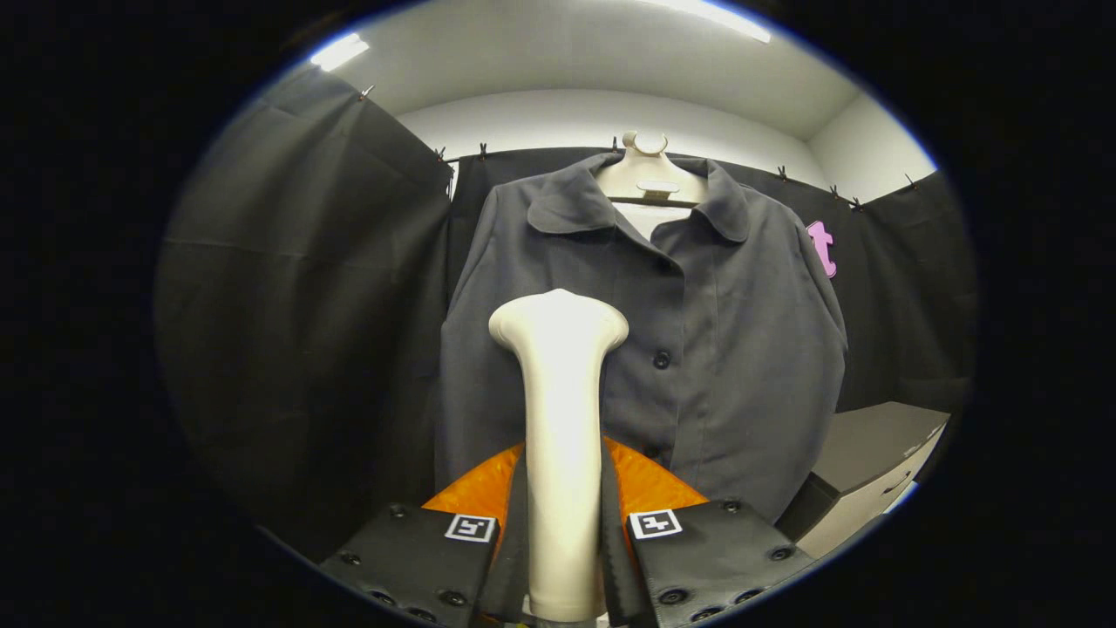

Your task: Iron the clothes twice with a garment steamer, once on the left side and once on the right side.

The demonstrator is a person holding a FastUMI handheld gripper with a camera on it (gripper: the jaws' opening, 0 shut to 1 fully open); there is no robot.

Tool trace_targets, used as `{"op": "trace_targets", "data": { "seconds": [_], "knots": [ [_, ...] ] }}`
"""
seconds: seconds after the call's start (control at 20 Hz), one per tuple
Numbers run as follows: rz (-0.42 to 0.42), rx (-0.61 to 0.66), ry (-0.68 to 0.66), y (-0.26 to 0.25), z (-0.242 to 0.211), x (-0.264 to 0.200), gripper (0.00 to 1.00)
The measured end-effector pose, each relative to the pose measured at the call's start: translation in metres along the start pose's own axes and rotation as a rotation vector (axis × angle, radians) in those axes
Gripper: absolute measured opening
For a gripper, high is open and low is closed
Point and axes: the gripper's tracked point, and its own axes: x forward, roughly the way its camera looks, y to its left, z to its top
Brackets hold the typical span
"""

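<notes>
Black cloth (305,331) is hanging as a curtain wall across the left of the frame, pinned along its top edge by small clips, with a ceiling light (338,51) glowing above it at the upper left.

At the bottom centre, the claw (563,532) is reaching forward, its two black fingers (418,558) each carrying a small square black-and-white marker, with orange parts showing just behind them. The fingers are pressing in on both sides of the cream-coloured garment steamer (561,453), gripping its long handle. The steamer is standing upright between the fingers, and its wider, rounded head is rising at the middle of the frame, in front of the lower left part of the clothing.

Beyond the steamer, in the centre and centre right, a dark grey jacket (697,331) is hanging, facing the camera. It has a rounded collar and dark buttons running down its front, and it is buttoned closed. It is hanging on a pale hanger form (649,174) whose neck is showing inside the open collar at the upper centre. Whether the steamer head is touching the cloth cannot be told.

To the right, more black curtain is hanging behind the jacket, below a white wall. At the lower right, a grey box-like worktop (872,462) is sitting just beside the jacket's hem.
</notes>
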Motion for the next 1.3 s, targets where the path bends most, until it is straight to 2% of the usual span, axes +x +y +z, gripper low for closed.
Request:
{"op": "trace_targets", "data": {
  "seconds": [0.8,1.3],
  "knots": [
    [0.033,-0.003,0.139,0.015,-0.075,-0.024,0.42],
    [0.038,0.002,0.253,0.015,-0.139,-0.042,0.42]
  ]
}}
